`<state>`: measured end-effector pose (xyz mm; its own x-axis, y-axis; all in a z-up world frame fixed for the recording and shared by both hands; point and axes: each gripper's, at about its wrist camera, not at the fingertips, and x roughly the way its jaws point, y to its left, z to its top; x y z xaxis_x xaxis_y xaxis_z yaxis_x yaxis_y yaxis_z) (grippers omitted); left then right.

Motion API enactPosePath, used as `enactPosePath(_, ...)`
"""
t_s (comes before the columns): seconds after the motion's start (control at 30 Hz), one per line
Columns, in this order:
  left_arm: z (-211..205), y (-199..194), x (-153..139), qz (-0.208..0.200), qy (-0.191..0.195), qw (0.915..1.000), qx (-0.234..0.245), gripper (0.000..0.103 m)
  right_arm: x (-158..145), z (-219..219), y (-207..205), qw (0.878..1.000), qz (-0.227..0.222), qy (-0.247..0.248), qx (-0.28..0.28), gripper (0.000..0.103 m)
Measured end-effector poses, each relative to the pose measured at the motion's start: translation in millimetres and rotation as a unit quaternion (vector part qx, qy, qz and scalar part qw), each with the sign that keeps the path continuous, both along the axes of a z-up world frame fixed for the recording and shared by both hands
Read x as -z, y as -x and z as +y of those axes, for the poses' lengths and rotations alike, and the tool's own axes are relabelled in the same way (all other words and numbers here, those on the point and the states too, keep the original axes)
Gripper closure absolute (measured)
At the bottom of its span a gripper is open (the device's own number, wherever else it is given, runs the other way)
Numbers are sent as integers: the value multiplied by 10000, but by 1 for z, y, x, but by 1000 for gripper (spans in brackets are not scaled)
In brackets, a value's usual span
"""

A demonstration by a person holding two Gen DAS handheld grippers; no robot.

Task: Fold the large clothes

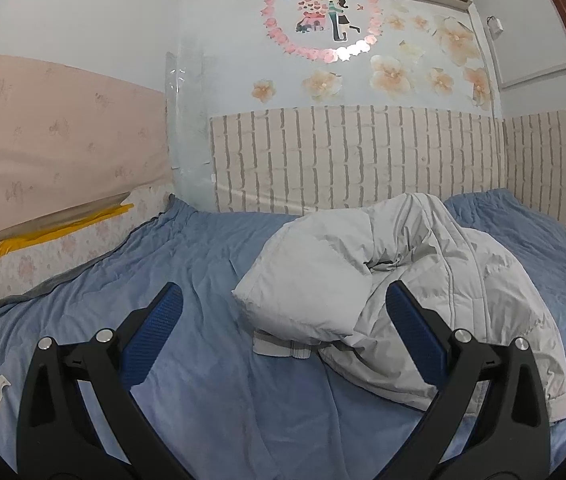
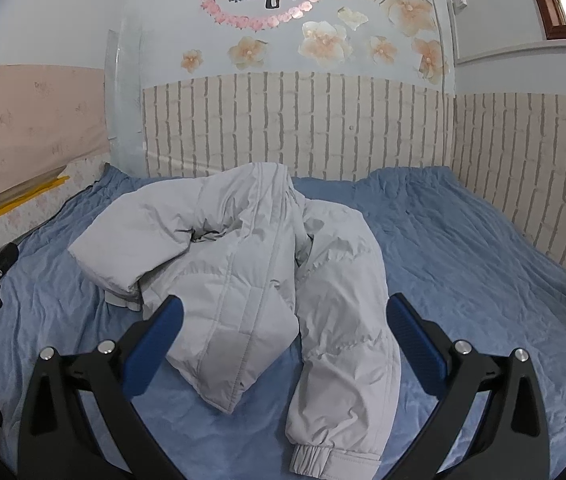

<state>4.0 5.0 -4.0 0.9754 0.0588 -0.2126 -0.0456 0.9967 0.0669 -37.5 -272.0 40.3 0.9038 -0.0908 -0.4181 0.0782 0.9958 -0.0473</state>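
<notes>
Crumpled pale-grey padded jacket (image 2: 243, 272) on blue bedsheet (image 2: 463, 248); left gripper (image 1: 283, 344), right gripper (image 2: 283, 344) wide apart, empty. Advised: spread flat first.

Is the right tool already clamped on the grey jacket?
No: the right tool hangs open above the grey jacket, its blue pads spread wide and gripping nothing.

A bed (image 2: 463, 240) with a blue cover fills the room. Brick-pattern panels (image 2: 303, 128) line the far wall. Flower stickers (image 2: 323, 42) sit above them, and a wood-framed window (image 2: 563, 4) is at the far right.
</notes>
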Motion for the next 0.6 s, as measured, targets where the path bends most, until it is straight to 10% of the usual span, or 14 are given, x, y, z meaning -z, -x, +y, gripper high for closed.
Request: enactPosePath(0.6, 3, -1, -1, 30, 59, 9999, -78, 3, 4, -3, -2, 10000, -13, -1, 66, 2)
